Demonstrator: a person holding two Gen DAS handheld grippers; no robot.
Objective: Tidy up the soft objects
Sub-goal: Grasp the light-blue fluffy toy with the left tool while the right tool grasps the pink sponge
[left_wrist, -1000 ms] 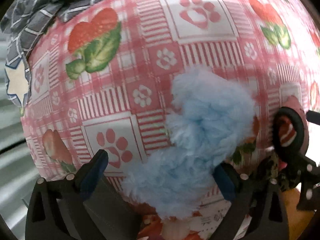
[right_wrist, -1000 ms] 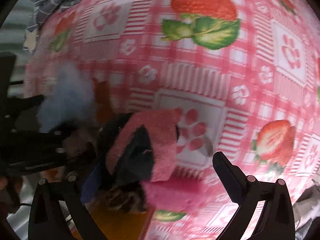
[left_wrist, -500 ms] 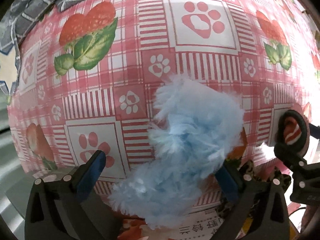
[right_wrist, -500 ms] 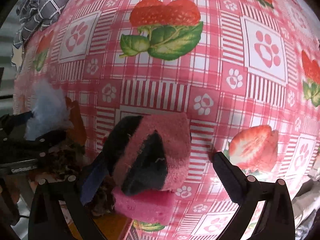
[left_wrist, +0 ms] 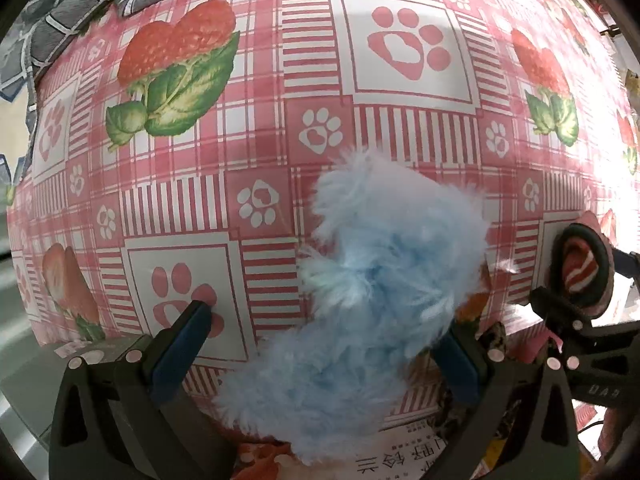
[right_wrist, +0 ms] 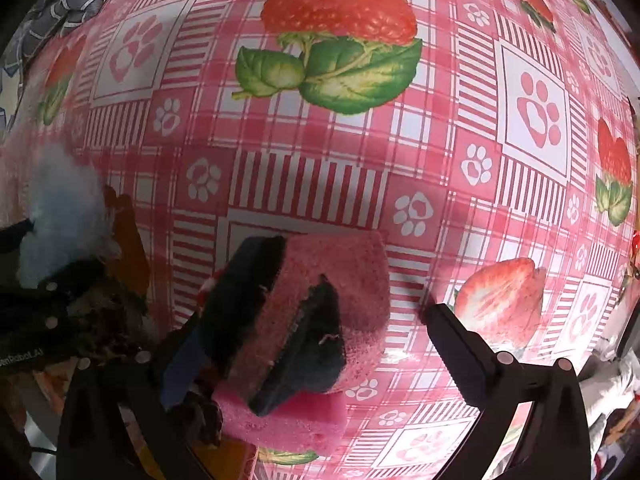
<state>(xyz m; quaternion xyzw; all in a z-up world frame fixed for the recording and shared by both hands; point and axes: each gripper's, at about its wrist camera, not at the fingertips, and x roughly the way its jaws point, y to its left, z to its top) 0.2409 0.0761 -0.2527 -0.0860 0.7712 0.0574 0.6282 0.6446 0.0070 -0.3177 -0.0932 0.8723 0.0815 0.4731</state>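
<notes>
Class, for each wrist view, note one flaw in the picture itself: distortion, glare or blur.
Left wrist view: the fisheye bulges the pink checked strawberry-print tablecloth into a dome, and glare washes out its right edge. Right wrist view: the fluffy light-blue fabric piece at the left is blurred.

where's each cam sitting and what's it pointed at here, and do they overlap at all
Left wrist: rides the left gripper, facing down and forward at the blue fluffy item on the strawberry tablecloth; its own open jaws show below.
Right wrist: rides the right gripper, facing the pink and black sock; open jaws below.
Shared: the blue fluff, the tablecloth, each other's gripper.
</notes>
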